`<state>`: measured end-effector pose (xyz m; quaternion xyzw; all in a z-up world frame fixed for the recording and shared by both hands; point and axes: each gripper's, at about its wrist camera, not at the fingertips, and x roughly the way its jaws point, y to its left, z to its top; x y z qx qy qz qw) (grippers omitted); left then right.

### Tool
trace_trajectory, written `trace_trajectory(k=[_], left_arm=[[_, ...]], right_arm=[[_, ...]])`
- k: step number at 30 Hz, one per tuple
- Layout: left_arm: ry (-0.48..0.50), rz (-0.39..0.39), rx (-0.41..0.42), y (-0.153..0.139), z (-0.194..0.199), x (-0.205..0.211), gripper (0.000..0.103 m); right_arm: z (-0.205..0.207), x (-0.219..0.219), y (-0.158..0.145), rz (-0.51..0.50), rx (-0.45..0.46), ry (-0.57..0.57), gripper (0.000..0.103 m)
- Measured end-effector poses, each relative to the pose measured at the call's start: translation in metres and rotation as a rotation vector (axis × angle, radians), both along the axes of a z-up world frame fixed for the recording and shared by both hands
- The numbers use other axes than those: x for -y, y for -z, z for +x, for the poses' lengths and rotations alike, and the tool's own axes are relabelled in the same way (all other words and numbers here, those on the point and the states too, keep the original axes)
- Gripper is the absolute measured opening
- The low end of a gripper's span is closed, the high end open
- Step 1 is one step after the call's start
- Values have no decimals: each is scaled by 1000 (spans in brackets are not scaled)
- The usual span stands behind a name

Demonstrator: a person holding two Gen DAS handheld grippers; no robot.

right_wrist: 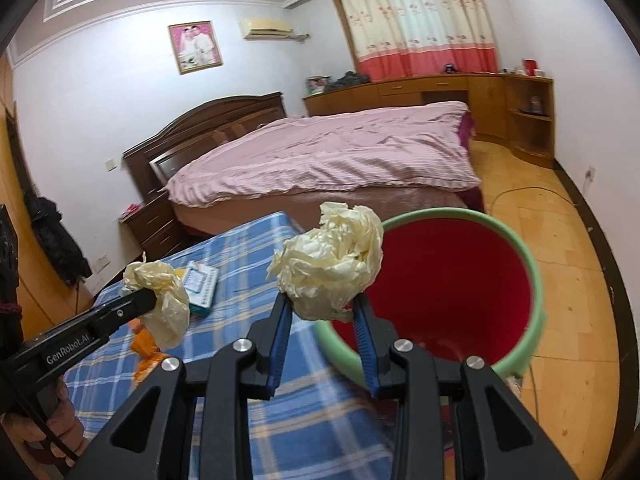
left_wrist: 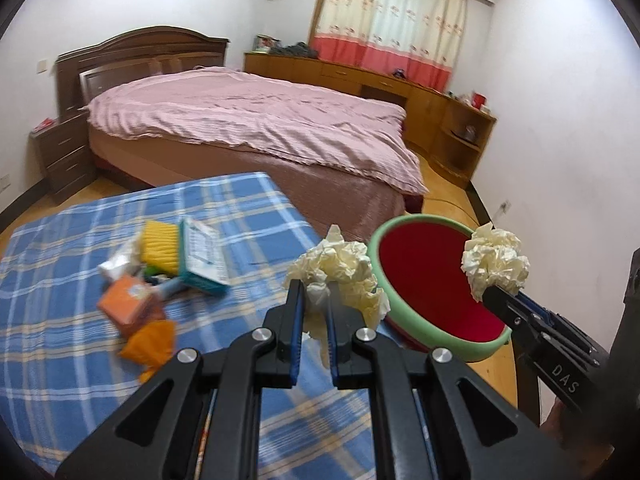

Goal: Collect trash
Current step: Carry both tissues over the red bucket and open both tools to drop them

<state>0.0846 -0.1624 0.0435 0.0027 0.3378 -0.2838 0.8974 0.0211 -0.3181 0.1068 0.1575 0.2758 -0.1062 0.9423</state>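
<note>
both carried toward the red bin (right_wrist: 460, 280): left hand-held gripper (left_wrist: 314, 292) pinching a paper wad (left_wrist: 340, 268), right hand-held gripper (right_wrist: 320, 304) pinching another wad (right_wrist: 328, 264) at its rim for dropping.

A home bedroom: a bed (right_wrist: 320, 152) under a pink quilt, a nightstand (right_wrist: 154, 222), floral curtains (right_wrist: 416, 20), a framed portrait (right_wrist: 195, 47) and an air conditioner (right_wrist: 267, 28) on the wall.

A pink-covered bed (right_wrist: 320, 152) stands before wooden cabinets (right_wrist: 440, 92) and curtains (right_wrist: 420, 16).
</note>
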Motion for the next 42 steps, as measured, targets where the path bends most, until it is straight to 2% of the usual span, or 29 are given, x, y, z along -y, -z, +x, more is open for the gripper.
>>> trace_trajectory(k=[9,21,30,40,42], left_arm=[[98,17,-12,11,0,57,9],[179,32,-44,36,4,112,9],[186,50,-69,53,10,132,10],[157,63,-92,60,14,130,10],[155,65,-94,61,15,129,13]], right_arm=[[-16,48,18,36,-41,110,34],[-26,85,44,74,-99,176,34],[-27,96,54,90,-115,187,34],[-25,98,56,83,-116,187,35],[-25,98,56,85,-117,188,35]])
